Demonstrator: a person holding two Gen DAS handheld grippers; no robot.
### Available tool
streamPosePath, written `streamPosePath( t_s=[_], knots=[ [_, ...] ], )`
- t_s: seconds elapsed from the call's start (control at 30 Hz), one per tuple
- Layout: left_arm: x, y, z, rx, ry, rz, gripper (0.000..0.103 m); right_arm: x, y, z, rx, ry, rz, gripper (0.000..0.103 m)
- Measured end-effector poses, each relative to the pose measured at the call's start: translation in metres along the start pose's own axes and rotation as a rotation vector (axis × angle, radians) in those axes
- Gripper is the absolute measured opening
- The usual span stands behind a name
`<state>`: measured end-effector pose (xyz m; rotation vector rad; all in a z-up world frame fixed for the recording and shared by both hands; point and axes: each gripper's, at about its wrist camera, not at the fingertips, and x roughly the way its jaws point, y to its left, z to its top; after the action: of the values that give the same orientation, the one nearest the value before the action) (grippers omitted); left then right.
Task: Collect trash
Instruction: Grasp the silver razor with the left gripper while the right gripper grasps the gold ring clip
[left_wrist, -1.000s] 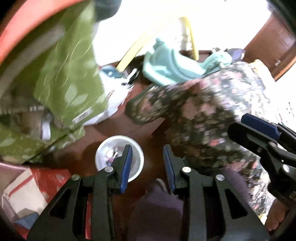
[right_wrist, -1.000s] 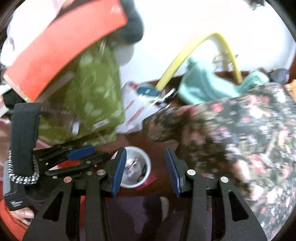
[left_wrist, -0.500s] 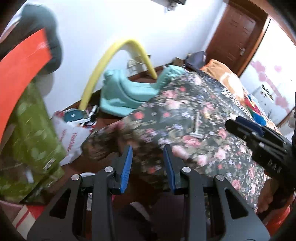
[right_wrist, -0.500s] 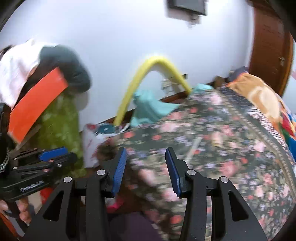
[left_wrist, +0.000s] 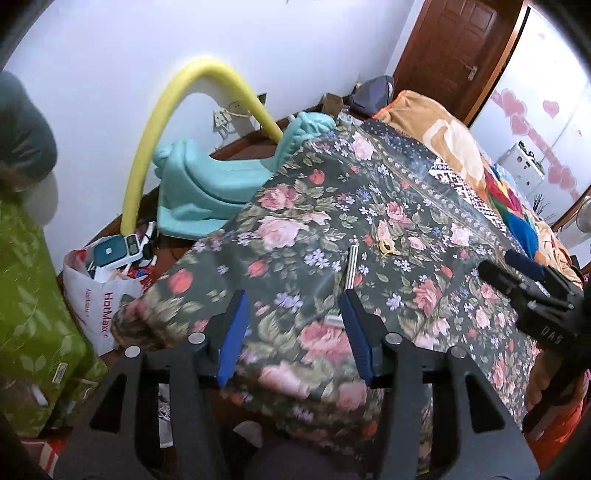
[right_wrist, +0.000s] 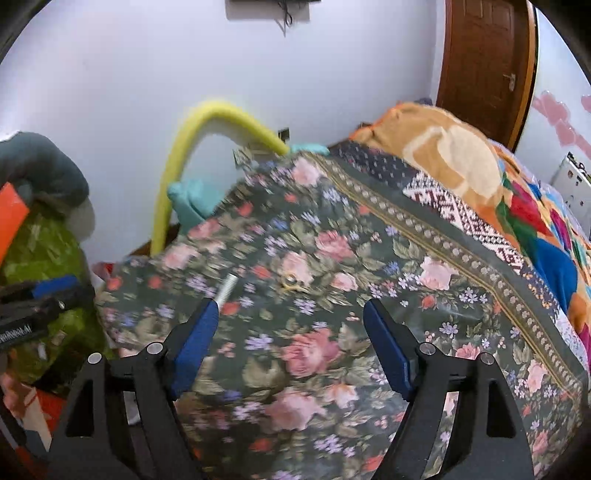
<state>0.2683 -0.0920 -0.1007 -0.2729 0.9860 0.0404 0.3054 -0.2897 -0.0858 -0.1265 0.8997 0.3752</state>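
Opening empty, both claws, left claw and right claw, above floral bedspread

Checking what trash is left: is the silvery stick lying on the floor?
No, the silvery stick lies on the floral bedspread, near a small yellow scrap.

light: bright, even | blur: motion-smeared | edges: fisheye-bent, dark corners
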Motion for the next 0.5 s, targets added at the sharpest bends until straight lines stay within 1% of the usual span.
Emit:
streamPosePath(
  t_s=[0.13,0.2,0.27,0.37,0.43,0.47,0.5],
  knots=[
    [0.03,-0.012,0.009,0.0,0.036,0.003,0.055,0.034,-0.008,-0.001,-0.036,0.04,-0.021,0.078],
    [0.048,-0.015,0.011,0.002,0.075,-0.004,0.056,0.052,-0.011,-0.002,-0.021,0.059,-0.02,0.078],
    [0.065,-0.016,0.012,-0.001,0.123,-0.014,0.056,0.069,-0.014,-0.001,-0.009,0.088,0.002,0.078],
    [0.084,-0.02,0.012,0.004,0.143,-0.004,0.056,0.095,-0.019,0.002,0.036,0.118,0.055,0.075],
    [0.093,-0.023,0.011,0.024,0.149,-0.007,0.056,0.111,-0.022,0.005,0.057,0.133,0.076,0.065],
    [0.097,-0.024,0.011,0.035,0.149,-0.011,0.056,0.121,-0.024,0.007,0.066,0.148,0.082,0.062],
    [0.101,-0.026,0.011,0.045,0.151,-0.012,0.056,0.129,-0.025,0.009,0.071,0.161,0.091,0.057]
  ],
)
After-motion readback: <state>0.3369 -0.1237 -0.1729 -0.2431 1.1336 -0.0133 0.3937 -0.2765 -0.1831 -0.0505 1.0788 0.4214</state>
